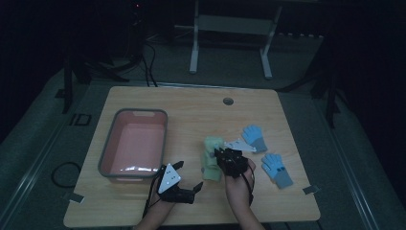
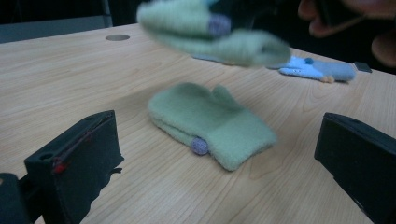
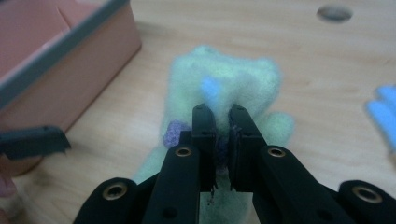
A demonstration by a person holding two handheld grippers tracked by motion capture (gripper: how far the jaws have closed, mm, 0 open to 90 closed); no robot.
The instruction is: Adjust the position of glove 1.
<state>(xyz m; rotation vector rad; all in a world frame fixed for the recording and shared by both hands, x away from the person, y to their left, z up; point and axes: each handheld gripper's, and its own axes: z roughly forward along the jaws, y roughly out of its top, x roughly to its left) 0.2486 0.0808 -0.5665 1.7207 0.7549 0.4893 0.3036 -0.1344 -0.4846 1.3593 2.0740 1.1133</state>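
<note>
A pale green mitten (image 2: 210,123) with a small purple dot at its cuff lies flat on the wooden table (image 1: 191,110). My left gripper (image 2: 217,140) stands open low before it, with nothing between the jaws; in the high view that gripper (image 1: 189,175) is near the table's front edge. A second green mitten (image 3: 224,84) hangs off the table, and my right gripper (image 3: 220,114) is shut on it close to its purple dot. In the left gripper view this lifted mitten (image 2: 210,30) is blurred above the lying one. From above, the right gripper (image 1: 221,154) sits over the green mittens (image 1: 210,167).
A pink bin (image 1: 134,143) with a grey rim stands at the left, open side up. Two blue gloves (image 1: 253,138) (image 1: 276,168) lie to the right of my right hand. A round cable hole (image 1: 228,101) is near the far edge.
</note>
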